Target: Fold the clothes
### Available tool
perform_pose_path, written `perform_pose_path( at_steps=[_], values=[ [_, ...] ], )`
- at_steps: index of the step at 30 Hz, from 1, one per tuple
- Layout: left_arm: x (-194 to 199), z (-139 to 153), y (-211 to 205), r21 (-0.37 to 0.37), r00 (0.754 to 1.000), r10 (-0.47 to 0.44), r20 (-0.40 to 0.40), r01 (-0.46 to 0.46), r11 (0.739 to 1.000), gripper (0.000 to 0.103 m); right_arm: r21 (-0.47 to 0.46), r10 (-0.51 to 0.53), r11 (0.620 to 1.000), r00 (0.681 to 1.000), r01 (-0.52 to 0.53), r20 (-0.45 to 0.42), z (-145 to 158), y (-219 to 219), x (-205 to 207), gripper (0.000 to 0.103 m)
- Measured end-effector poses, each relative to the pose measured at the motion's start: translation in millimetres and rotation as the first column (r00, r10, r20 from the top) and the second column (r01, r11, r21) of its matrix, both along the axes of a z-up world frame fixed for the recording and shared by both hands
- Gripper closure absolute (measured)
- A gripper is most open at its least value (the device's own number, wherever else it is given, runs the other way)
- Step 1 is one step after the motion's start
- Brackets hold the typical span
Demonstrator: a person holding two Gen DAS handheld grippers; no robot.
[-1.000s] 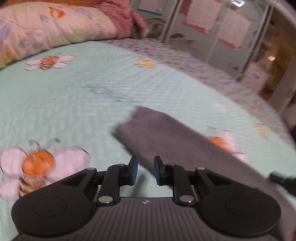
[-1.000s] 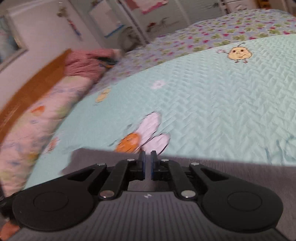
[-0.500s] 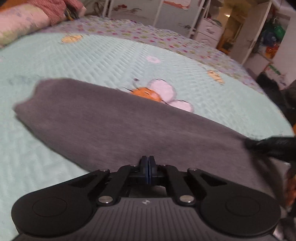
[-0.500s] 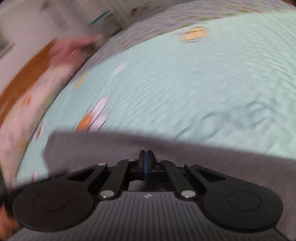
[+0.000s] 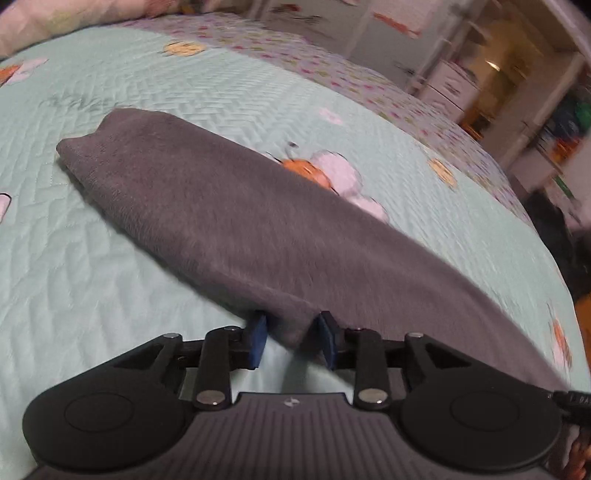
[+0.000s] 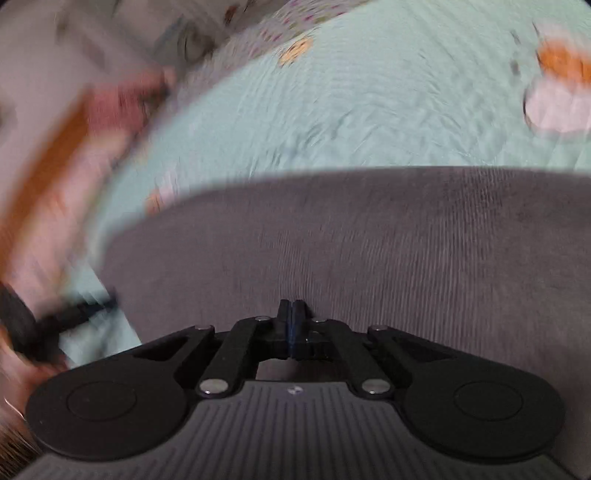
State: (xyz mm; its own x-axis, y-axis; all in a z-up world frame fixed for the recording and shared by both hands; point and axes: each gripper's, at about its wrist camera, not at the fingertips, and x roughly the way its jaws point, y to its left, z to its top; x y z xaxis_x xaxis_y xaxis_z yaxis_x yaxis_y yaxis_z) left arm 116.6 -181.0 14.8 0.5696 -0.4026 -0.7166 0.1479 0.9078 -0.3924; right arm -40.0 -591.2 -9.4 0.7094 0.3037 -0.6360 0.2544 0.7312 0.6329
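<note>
A grey cloth (image 5: 229, 218) lies folded in a long band across the mint quilted bedspread (image 5: 110, 280). My left gripper (image 5: 291, 339) sits at its near edge with jaws opening; a corner of the cloth hangs between the blue pads (image 5: 257, 338) without being pressed. In the right wrist view, which is blurred by motion, the grey cloth (image 6: 369, 240) fills the lower half. My right gripper (image 6: 291, 325) is shut, its tips pinched on the cloth.
The bedspread has bee and flower patches (image 5: 332, 173) and a floral border (image 5: 332, 74). A pillow (image 5: 55, 18) lies at the far left, with cupboards and shelves (image 5: 517, 92) beyond the bed. A blurred wooden headboard (image 6: 48, 166) shows in the right wrist view.
The left gripper, shut half a second ago, now has its pads apart around the cloth corner. The right gripper stayed shut and swept sideways, so more cloth fills its view.
</note>
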Motion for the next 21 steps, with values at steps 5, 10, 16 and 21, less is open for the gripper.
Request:
perform_pose_path(
  at_steps=[5,10,16,21],
  values=[
    [8,2,-10,0.045,1.0,0.011,0.019,-0.011,0.999,0.069,-0.107,-0.29,0.949,0.953,0.298,0.083,1,-26,26,0.103],
    [0,5,3,0.02,1.0,0.012,-0.013,-0.012,1.0,0.07,-0.072,-0.27,0.957,0.955,0.28,0.127,9,-20,-8,0.097],
    [-42,23,-7,0.059,1.0,0.001,-0.001,-0.001,0.998,0.07,-0.007,0.029,1.0,0.995,-0.029,0.098,16,13,-46,0.097],
    [-81,44,-58,0.041,0.938,-0.336,0.089,0.333,0.942,0.067,-0.06,0.229,0.973,0.966,-0.223,0.119,30,52,-38,0.097]
  ],
)
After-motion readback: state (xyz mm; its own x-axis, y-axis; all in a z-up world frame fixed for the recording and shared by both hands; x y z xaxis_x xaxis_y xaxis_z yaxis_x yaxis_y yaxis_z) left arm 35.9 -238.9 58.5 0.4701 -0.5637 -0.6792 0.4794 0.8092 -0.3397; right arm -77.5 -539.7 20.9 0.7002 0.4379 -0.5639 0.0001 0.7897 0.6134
